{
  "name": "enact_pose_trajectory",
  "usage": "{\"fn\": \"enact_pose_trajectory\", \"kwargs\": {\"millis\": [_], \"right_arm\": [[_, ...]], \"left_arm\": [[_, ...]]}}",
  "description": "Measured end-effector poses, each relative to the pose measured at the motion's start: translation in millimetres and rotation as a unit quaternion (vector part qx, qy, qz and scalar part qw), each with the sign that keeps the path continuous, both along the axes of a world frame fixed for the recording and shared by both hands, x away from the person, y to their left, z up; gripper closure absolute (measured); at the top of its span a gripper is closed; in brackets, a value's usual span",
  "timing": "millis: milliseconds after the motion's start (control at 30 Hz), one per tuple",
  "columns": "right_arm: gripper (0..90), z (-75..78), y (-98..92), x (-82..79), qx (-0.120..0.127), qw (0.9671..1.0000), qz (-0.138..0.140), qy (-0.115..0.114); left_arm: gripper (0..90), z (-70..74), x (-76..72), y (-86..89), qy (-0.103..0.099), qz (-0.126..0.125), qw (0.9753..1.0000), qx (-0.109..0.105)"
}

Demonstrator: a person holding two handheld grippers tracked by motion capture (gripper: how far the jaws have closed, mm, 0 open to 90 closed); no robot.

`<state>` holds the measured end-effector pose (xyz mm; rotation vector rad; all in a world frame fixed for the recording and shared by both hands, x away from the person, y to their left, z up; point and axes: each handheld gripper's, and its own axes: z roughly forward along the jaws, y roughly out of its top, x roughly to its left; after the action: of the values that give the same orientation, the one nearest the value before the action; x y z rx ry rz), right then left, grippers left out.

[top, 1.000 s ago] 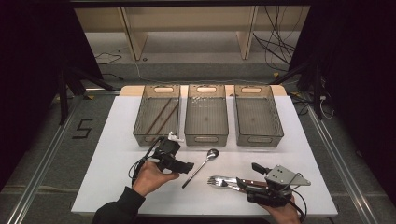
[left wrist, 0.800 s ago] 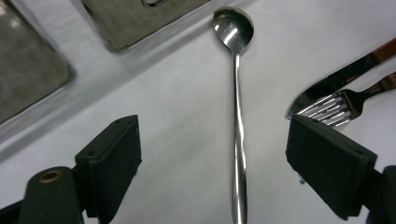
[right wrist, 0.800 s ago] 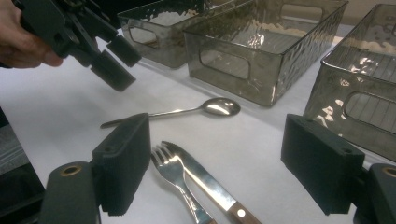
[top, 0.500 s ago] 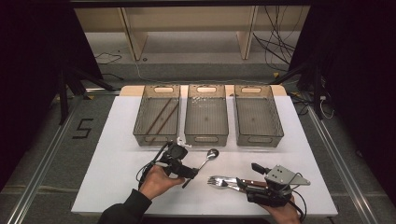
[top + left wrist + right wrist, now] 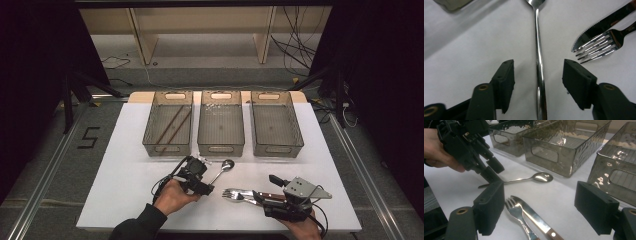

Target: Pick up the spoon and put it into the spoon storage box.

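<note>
A metal spoon (image 5: 223, 168) lies on the white table (image 5: 120, 180) in front of the middle bin. My left gripper (image 5: 206, 186) is open and low at the spoon's handle end. In the left gripper view the handle (image 5: 538, 55) runs straight up between the two spread jaws, apart from both. A fork (image 5: 234, 194) and a wood-handled knife (image 5: 250, 193) lie side by side to the right. My right gripper (image 5: 265, 189) is open around their handles. The fork (image 5: 517, 212) and the knife (image 5: 534, 216) lie between its jaws, untouched.
Three smoky plastic bins stand in a row behind the cutlery. The left bin (image 5: 150, 142) holds a pair of dark chopsticks (image 5: 170, 126). The middle bin (image 5: 220, 148) and the right bin (image 5: 278, 149) look empty. Bare table lies on the left.
My left gripper has moved right and down to the spoon's handle and now straddles it. The right gripper, fork and knife have stayed put.
</note>
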<state>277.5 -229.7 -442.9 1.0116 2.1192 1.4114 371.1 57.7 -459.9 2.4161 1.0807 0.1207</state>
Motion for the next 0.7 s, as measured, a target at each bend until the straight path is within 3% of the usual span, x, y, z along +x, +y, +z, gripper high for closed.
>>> {"fn": "enact_pose_trajectory", "kwargs": {"millis": [67, 367, 700], "right_arm": [[24.9, 0.2, 0.6, -0.3, -0.001, 1.0000, 0.001, 0.000], [24.9, 0.1, 1.7, -0.1, -0.003, 1.0000, 0.003, -0.003], [24.9, 0.5, 2.1, -0.5, -0.005, 1.0000, 0.003, -0.002]], "left_arm": [[48.1, -2.3, -0.1, -1.2, -0.005, 0.003, 0.9999, 0.010], [57.4, -4.4, -0.3, -4.4, 0.002, -0.011, 0.9998, 0.015], [66.9, -6.8, -3.0, -13.5, -0.009, -0.017, 0.9988, 0.045]]}}
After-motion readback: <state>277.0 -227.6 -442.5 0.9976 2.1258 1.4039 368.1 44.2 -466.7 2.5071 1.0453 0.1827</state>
